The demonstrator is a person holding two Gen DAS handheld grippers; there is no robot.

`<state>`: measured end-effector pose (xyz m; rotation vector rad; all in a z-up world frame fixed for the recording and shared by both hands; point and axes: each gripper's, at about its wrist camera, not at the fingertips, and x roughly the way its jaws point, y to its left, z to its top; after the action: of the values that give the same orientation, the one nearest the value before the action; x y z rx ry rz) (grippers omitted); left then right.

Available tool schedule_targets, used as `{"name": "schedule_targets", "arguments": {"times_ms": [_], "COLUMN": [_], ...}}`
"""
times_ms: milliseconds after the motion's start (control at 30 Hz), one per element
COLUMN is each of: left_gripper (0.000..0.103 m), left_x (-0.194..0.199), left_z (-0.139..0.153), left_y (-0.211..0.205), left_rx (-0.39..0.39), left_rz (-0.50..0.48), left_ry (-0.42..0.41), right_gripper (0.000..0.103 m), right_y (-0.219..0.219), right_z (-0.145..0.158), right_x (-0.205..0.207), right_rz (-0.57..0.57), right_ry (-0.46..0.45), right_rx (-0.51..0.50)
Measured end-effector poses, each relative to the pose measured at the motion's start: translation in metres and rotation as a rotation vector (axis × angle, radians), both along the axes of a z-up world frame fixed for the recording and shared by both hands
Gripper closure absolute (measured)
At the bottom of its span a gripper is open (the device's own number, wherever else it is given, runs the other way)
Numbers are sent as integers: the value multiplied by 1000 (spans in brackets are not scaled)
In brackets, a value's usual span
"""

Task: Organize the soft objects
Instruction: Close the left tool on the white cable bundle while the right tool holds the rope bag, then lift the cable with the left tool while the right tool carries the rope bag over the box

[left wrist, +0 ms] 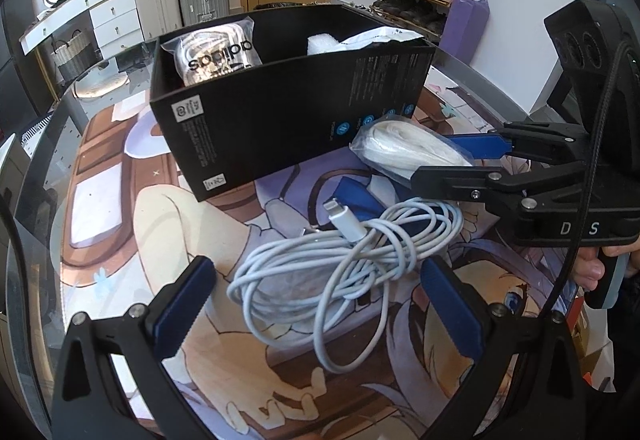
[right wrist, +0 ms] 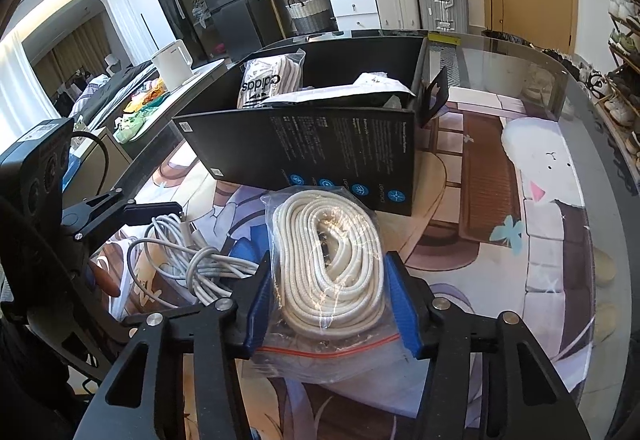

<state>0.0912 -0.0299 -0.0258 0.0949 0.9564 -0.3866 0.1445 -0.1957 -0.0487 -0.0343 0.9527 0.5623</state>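
right gripper jaws pinch the bagged white cord just above the worktop, near the black box | left gripper jaws spread around the loose cable | risk: slick bag may slip mid-lift

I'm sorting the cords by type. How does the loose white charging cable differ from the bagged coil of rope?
The charging cable lies bare on the mat in a loose tangle, one plug showing; the bagged rope is thicker, cream-coloured, wound in a neat oval inside a clear zip bag. The open left gripper sits around the cable without closing on it, while the right gripper is shut on the bag. Both lie in front of the black box.
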Motion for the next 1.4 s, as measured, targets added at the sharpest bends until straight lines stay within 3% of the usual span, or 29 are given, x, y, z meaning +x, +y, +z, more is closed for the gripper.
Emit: {"name": "schedule_targets", "arguments": {"times_ms": [167,467,933,1400], "left_gripper": [3,26,28,29], "left_x": [1,-4,-12,-21], "left_z": [0,1,3,10], "left_y": [-2,-8,-5,1], "left_rx": [5,49,34,15], "left_rz": [-13,-43,-66,-63], "left_ry": [-3,-41,-47,-60], "right_gripper": [51,51,59,59], "right_y": [0,-2,-8,-21], "right_z": [0,0,3,19], "right_x": [0,-2,-6,-21], "right_rz": [3,5,-11,-34], "right_ry": [-2,-1,-19,-69], "right_rx": [0,0,-2,21]}}
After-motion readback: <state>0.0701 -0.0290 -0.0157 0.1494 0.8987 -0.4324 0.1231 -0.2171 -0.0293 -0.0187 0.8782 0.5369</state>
